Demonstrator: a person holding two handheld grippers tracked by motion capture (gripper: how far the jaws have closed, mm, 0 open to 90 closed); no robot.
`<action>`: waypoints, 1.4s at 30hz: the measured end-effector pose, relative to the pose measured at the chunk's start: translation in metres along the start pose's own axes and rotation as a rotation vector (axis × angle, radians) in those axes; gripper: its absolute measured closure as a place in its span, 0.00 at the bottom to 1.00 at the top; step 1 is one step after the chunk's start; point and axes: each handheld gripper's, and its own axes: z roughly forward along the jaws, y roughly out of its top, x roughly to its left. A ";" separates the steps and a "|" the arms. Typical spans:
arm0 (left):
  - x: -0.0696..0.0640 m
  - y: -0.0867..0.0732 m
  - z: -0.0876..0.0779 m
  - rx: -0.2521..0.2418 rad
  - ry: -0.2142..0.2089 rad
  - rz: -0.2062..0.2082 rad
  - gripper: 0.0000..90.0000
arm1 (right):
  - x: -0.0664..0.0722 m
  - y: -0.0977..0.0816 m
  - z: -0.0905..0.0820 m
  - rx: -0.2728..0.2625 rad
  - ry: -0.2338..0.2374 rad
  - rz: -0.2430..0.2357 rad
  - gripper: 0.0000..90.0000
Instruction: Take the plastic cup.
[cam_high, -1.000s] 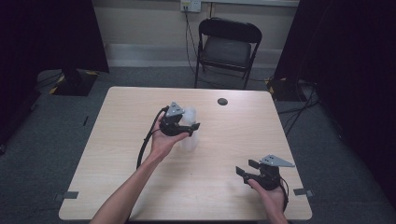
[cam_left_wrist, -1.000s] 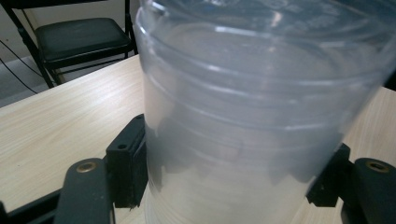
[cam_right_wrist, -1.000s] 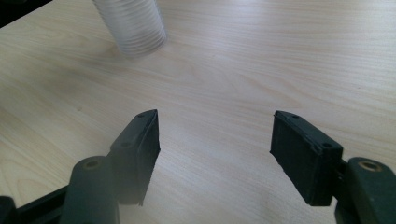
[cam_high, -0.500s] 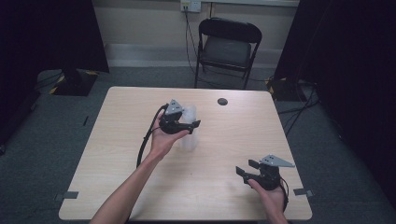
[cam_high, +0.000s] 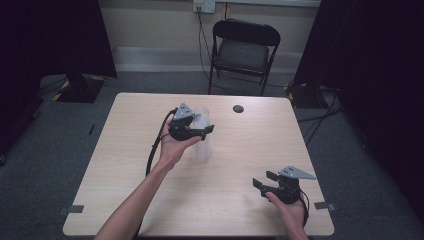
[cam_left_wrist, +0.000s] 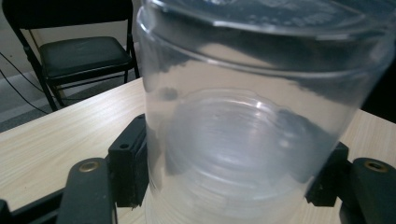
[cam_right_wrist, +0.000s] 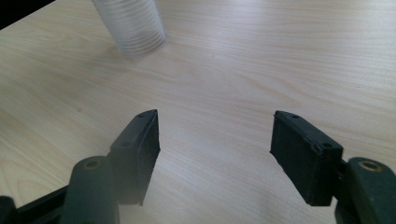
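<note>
Two black jaws of the left gripper (cam_high: 200, 131) press against opposite sides of a stack of clear plastic cups (cam_high: 202, 142), having just been closing further on it, and the left gripper view shows each pad flat against the ribbed wall of the stack (cam_left_wrist: 243, 154). The stack stands upright on the light wooden table (cam_high: 125, 165), a little left of its middle, with its base on the tabletop, and the person's left hand (cam_high: 172, 147) wraps the gripper body from below while a black cable (cam_high: 152, 150) loops down along the forearm. Well apart from it, near the table's front right corner, the right gripper (cam_high: 262, 181) rests low over the wood in the person's right hand (cam_high: 290, 210), its jaws standing wide apart with nothing between them; the right gripper view looks past them across bare tabletop to the foot of the cup stack (cam_right_wrist: 133, 25) farther off. A small dark round object (cam_high: 238, 108) lies near the table's far edge, and a black folding chair (cam_high: 244, 52) stands on the grey carpet beyond it
</note>
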 end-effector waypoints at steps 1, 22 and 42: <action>-0.001 0.000 0.000 -0.003 0.000 -0.002 0.35 | 0.000 0.000 0.000 0.001 0.000 0.001 0.36; -0.006 0.022 -0.014 -0.087 0.027 -0.057 0.37 | 0.002 0.000 0.001 0.008 -0.001 -0.005 0.36; -0.005 0.039 -0.035 -0.124 0.032 -0.033 0.39 | 0.003 0.000 0.002 0.006 -0.001 -0.012 0.36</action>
